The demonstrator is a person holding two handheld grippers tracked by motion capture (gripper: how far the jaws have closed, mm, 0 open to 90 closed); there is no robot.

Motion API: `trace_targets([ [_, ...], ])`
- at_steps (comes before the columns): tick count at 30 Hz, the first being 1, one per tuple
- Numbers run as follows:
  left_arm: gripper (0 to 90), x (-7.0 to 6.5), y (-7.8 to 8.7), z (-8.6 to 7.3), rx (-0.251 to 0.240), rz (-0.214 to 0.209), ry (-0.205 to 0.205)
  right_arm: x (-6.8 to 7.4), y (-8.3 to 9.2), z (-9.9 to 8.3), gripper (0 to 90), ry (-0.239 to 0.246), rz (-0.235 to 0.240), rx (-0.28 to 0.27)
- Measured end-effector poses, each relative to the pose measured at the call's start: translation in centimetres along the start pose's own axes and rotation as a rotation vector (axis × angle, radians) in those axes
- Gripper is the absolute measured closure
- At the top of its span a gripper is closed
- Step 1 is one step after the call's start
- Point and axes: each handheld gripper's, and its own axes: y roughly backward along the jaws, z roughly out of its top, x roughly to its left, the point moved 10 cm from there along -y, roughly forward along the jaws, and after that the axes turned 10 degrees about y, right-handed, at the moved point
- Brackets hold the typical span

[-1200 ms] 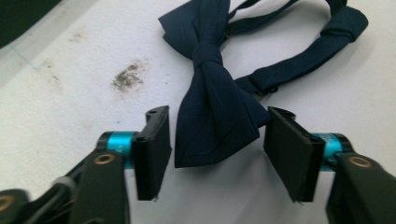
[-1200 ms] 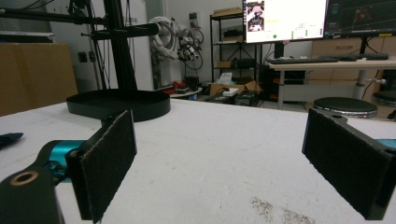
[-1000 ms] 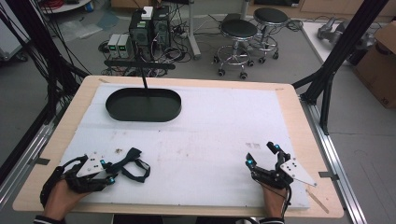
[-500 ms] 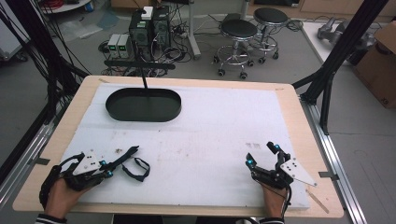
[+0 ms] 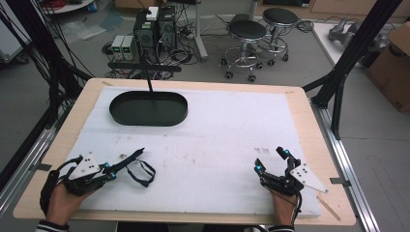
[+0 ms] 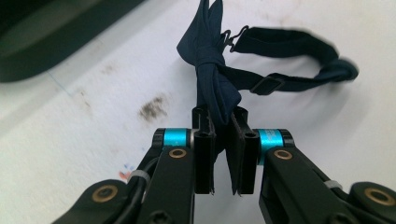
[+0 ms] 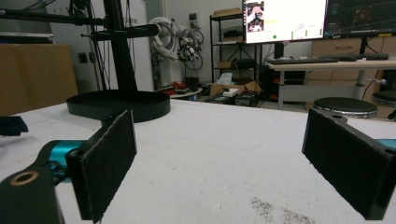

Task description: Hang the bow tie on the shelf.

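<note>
Left hand-held gripper [image 6: 223, 140] jaws just closed, pinching one wing of navy bow tie [image 6: 219, 84]; strap loop trails on white tabletop [image 5: 227, 140]. Right hand-held gripper [image 5: 271, 160] wide open, empty. Advice: lift slowly, keep pinch firm, watch strap snagging, carry toward black oval tray [image 5: 148, 108].

- Bow tie [image 6: 212, 70]: dark navy cloth, matt, with a small metal hook on its strap.
- Left claw [image 6: 223, 154]: matt black plastic with glossy blue metal collars.
- Bench [image 5: 309, 101]: pale wood rim under a white, scuffed matt sheet.
- Tray [image 5: 148, 108]: smooth black, slightly glossy.
</note>
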Motion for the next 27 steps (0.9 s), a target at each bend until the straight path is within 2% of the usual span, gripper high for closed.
trace_targets([
  [3, 81.5, 0.1, 0.4, 1.0, -0.048, -0.005, 0.019, 0.0, 0.0, 0.0, 9.0, -0.001, 0.0, 0.0],
  [10, 81.6, 0.1, 0.8, 3.1, -0.119, -0.02, 0.052, 0.0, 0.0, 0.0, 9.0, 0.0, 0.0, 0.001],
  [17, 81.7, 0.2, 1.4, 5.7, -0.191, -0.029, 0.062, 0.0, 0.0, 0.0, 9.0, -0.001, 0.0, 0.0],
  [20, 82.2, 0.3, 1.6, 6.7, -0.234, -0.034, 0.09, 0.0, 0.0, 0.0, 9.0, 0.0, 0.001, 0.0],
  [27, 83.0, 0.6, 1.8, 8.8, -0.278, -0.054, 0.114, 0.0, 0.0, 0.0, 9.0, 0.003, 0.002, 0.0],
])
